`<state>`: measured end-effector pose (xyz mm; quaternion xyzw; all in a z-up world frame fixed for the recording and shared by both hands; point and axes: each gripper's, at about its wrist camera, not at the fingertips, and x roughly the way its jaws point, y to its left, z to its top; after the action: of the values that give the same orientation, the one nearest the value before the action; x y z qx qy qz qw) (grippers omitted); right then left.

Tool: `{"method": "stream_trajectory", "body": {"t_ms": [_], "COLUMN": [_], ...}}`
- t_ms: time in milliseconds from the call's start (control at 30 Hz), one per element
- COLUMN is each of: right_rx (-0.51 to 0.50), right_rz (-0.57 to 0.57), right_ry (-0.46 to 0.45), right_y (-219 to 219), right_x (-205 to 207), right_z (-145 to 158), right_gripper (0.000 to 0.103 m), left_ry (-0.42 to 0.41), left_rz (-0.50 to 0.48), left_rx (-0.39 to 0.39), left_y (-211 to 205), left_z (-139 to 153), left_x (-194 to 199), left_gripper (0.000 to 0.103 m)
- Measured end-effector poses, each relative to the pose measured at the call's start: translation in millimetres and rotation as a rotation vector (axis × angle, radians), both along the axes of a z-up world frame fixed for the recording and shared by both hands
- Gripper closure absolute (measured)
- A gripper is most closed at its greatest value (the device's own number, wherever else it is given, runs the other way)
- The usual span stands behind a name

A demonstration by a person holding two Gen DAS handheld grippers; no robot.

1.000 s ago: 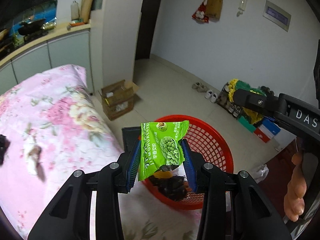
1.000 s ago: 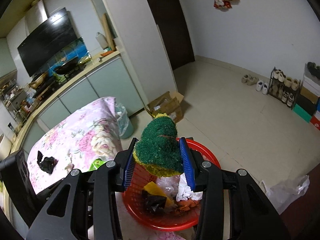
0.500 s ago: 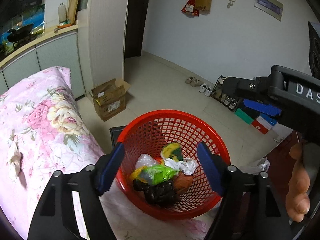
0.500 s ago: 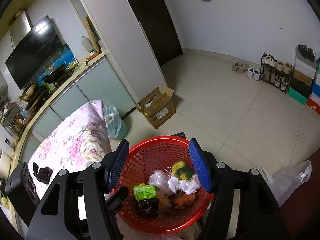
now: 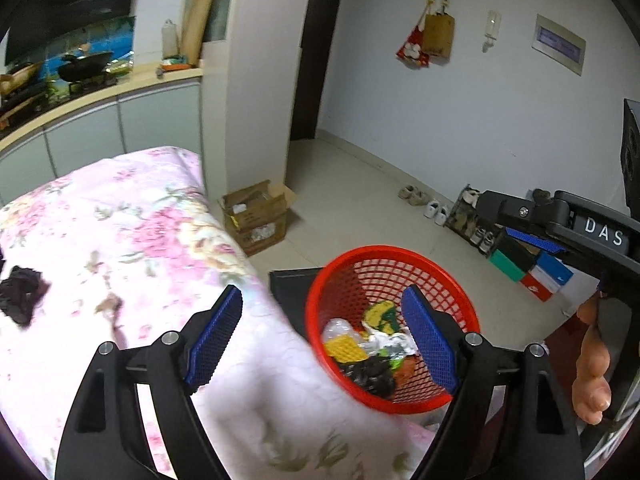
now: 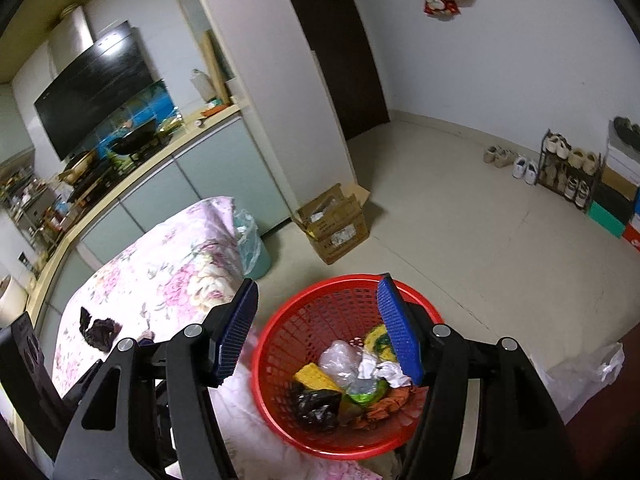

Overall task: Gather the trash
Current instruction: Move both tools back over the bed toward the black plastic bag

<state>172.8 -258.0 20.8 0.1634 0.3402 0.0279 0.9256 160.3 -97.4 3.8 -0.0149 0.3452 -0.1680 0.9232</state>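
A red mesh basket [image 5: 360,264] [image 6: 332,292] stands at the edge of the floral-covered table and holds mixed trash: a green-and-yellow sponge [image 5: 378,314] [image 6: 376,338], a green snack packet [image 6: 366,394], clear plastic [image 6: 340,360], black scraps [image 5: 368,374]. My left gripper [image 5: 320,336] is open and empty above the table edge beside the basket. My right gripper [image 6: 318,328] is open and empty above the basket; it also shows in the left wrist view [image 5: 532,240]. A black crumpled scrap [image 5: 20,294] [image 6: 98,330] lies on the table to the left.
The pink floral tablecloth [image 5: 120,220] covers the table. A cardboard box [image 5: 256,216] [image 6: 334,224] sits on the floor beyond. A bagged bin [image 6: 250,240] stands by the table. A shoe rack [image 6: 568,172] and coloured boxes [image 5: 536,272] line the right wall. A plastic bag [image 6: 588,372] lies on the floor.
Both grippers opened: the left let go of the green snack packet, the right let go of the green sponge, and both now lie in the basket. The left gripper has swung left toward the table.
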Motion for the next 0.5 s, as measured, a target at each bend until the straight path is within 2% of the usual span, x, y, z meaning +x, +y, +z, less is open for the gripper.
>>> {"method": "stream_trajectory", "body": {"t_ms": [300, 500], "right_rx": [-0.046, -0.078], "right_rz": [0.107, 0.163], "right_ry": [-0.041, -0.058], "right_y": [40.3, 62.6], "right_x": [-9.1, -15.9], "right_z": [7.9, 9.7], "right_gripper": [0.043, 0.042], "left_ry": [-0.050, -0.053], "left_rz": [0.091, 0.157], "left_rx": [0.014, -0.003], "left_y": [43.8, 80.1], "left_z": [15.1, 20.2], "left_x": [-16.3, -23.7], "left_gripper": [0.024, 0.023]}}
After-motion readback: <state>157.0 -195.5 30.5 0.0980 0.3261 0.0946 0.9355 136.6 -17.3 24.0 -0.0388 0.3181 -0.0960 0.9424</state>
